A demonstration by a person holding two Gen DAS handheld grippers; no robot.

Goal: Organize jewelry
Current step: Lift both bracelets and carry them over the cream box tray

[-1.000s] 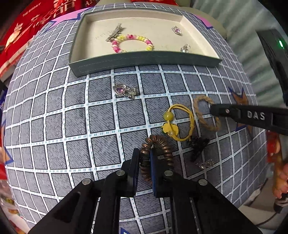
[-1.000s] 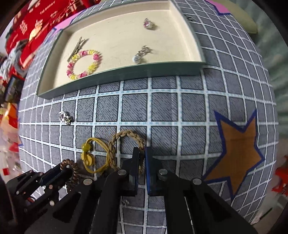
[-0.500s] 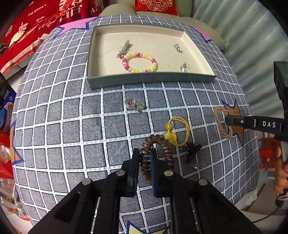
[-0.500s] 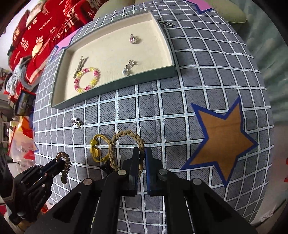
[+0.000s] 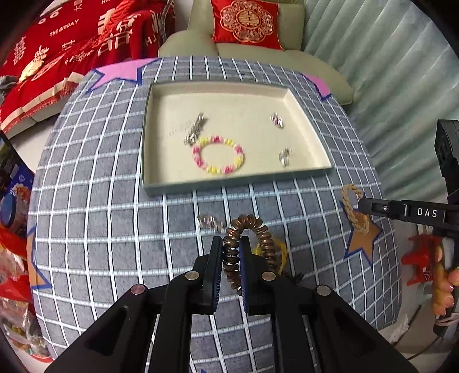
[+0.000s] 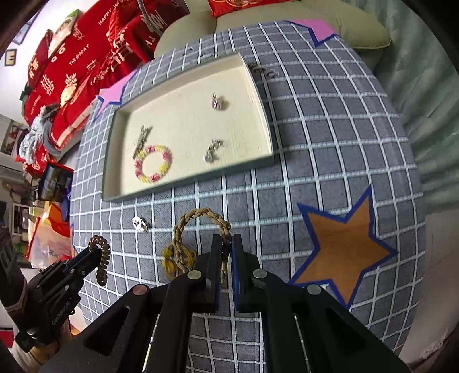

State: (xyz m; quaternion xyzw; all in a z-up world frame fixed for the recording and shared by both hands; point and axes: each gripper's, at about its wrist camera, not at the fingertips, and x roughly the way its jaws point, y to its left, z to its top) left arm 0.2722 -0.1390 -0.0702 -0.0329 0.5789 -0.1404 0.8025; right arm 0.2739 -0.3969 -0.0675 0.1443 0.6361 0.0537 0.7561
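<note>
My left gripper (image 5: 231, 244) is shut on a brown spiral hair tie (image 5: 249, 226), held above the grey checked cloth; the same tie (image 6: 101, 255) shows in the right wrist view. My right gripper (image 6: 226, 244) is shut on a tan braided rope bracelet (image 6: 198, 215), also lifted; that bracelet (image 5: 353, 208) hangs at the right in the left wrist view. The cream-lined tray (image 5: 149, 143) lies farther back and holds a pink-and-yellow bead bracelet (image 5: 219, 155), a silver hair clip (image 5: 196, 129) and two small silver charms (image 5: 276, 119).
On the cloth (image 5: 86, 215) lie a silver trinket (image 5: 210, 221), a yellow cord tie (image 6: 172, 258) and a small dark piece (image 5: 297, 277), partly hidden by the fingers. An orange star (image 6: 341, 249) marks the cloth at right. Red cushions (image 5: 246, 23) and a sofa stand behind.
Both grippers have risen from the cloth with their pieces, and the tray now looks smaller and farther. The rope bracelet and spiral tie have left the cloth.
</note>
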